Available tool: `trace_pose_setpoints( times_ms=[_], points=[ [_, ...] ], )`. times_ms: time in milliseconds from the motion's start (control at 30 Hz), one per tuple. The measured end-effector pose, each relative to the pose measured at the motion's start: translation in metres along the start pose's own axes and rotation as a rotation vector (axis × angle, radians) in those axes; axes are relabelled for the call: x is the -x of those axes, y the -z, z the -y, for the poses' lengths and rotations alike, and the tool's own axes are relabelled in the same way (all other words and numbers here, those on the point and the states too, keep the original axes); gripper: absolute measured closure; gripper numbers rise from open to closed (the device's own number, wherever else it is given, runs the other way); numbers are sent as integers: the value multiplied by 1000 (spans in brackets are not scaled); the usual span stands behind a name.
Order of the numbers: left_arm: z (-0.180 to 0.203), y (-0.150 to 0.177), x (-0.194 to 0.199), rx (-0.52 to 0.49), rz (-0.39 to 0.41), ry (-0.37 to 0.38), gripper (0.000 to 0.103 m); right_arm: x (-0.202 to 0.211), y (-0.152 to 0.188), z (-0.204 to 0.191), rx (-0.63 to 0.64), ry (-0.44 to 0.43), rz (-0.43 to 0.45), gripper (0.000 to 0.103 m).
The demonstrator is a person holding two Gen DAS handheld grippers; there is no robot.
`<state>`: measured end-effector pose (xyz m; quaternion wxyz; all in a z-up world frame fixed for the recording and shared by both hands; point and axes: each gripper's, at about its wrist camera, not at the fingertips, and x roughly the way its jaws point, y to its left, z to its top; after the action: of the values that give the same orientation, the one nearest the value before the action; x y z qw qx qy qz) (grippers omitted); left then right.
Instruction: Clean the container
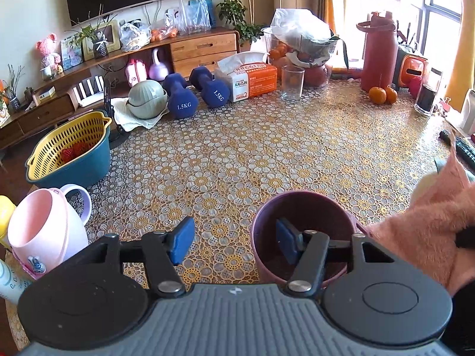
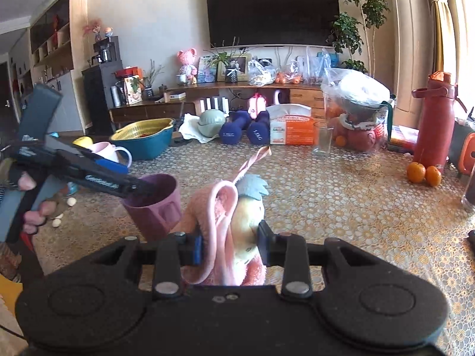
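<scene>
A purple cup [image 1: 302,207] stands upright on the flower-patterned table [image 1: 267,154], just in front of my left gripper [image 1: 234,243]. The right blue pad [image 1: 286,241] sits inside the cup. The left pad [image 1: 181,241] is outside it, well apart from the cup's wall, so the jaws stand open around that wall. My right gripper [image 2: 230,246] is shut on a fluffy pink cloth [image 2: 219,222], held just right of the cup [image 2: 154,207]. In the right wrist view the left gripper [image 2: 133,185] reaches into the cup from the left, with a person's hand [image 2: 29,216] on its handle.
A pink mug [image 1: 44,231] stands at near left, and behind it a teal basin with a yellow strainer [image 1: 68,154]. At the far edge are blue dumbbells [image 1: 181,98], a tissue box [image 1: 252,80], a glass [image 1: 292,83], a red bottle [image 1: 378,56] and oranges [image 1: 383,95].
</scene>
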<state>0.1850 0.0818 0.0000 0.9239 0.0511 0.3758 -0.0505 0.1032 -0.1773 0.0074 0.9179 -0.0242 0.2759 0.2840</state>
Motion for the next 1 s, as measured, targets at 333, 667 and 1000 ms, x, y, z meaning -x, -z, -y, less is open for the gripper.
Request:
trace_pose_setpoints(
  times_ms=[333,667,1000],
  points=[
    [-3,8,-6,56,-44,53,69,-29,9,-36,-27,-125,-93,70],
    [9,19,14,19,-45,98,70,-61,-13,4,-132,-19,-83,70],
    [-3,22,19,85,-82,102,70,-76,-47,5,-161,-51,-11,70]
  ],
)
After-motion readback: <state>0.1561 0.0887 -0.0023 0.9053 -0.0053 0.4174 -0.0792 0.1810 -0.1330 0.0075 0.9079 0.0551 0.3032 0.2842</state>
